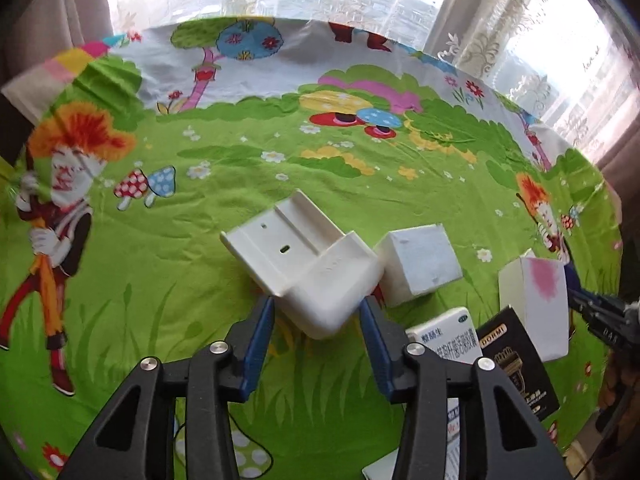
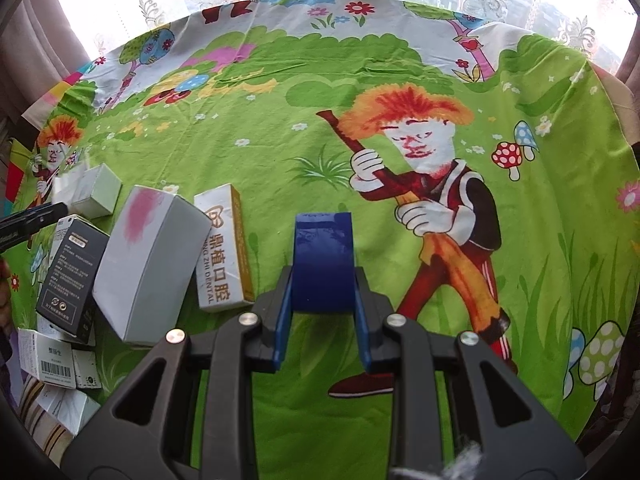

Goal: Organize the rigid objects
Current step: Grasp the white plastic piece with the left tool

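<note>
Two grippers: left gripper w/ white bracket, right gripper w/ blue box.

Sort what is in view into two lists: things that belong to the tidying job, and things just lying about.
Job:
- white plastic holder, between the left gripper fingers
- blue box, clamped in the right gripper
- white cube box
- pink-smudged box
- dental box
- black box

Lying about:
- cartoon cloth
- lace curtain

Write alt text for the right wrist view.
The right gripper is shut on a blue box above a green cartoon-print cloth. At left lies a cluster of boxes, among them a white box with a pink smudge, a white-and-gold dental box and a black box.
</note>
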Demonstrator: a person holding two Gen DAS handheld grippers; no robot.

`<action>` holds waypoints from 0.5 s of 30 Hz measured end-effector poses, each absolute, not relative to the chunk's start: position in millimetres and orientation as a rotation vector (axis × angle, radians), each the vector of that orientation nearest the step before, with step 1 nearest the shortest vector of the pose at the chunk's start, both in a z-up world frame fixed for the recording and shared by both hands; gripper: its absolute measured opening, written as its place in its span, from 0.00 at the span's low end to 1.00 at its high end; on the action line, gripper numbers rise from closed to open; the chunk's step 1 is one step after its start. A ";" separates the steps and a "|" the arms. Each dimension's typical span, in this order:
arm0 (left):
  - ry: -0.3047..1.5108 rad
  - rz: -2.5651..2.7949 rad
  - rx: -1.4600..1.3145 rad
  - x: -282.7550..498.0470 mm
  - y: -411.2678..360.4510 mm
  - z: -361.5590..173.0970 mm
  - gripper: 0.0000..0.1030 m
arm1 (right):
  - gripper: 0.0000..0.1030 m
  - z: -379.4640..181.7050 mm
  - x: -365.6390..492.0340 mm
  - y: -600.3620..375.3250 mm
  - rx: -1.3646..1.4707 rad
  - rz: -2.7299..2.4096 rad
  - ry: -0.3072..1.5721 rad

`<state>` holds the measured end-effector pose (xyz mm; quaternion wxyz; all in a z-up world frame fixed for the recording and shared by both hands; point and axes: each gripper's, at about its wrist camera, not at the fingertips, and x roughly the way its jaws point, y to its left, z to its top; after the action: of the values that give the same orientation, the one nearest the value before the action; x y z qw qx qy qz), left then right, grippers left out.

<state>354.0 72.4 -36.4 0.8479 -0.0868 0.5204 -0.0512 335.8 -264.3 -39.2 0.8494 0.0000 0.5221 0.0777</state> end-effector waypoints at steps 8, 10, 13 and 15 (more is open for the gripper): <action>1.104 -0.173 -0.757 358.1 119.5 -59.9 0.44 | 0.30 -32.0 328.9 -258.1 0.016 0.186 1.086; 1.114 -0.131 -0.714 356.2 118.2 -54.2 0.44 | 0.30 -29.9 326.8 -256.1 0.019 0.189 1.079; 1.086 -0.071 -0.485 355.5 106.0 -34.8 0.47 | 0.30 -26.7 323.7 -254.4 0.009 0.188 1.065; 1.070 -0.080 -0.242 357.8 87.5 -21.6 0.55 | 0.30 -24.8 322.3 -255.2 0.004 0.186 1.060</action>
<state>357.8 87.5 -21.6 0.8526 -0.1149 0.5084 -0.0381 322.3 -255.2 -24.8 0.8587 0.0018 0.5047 0.0887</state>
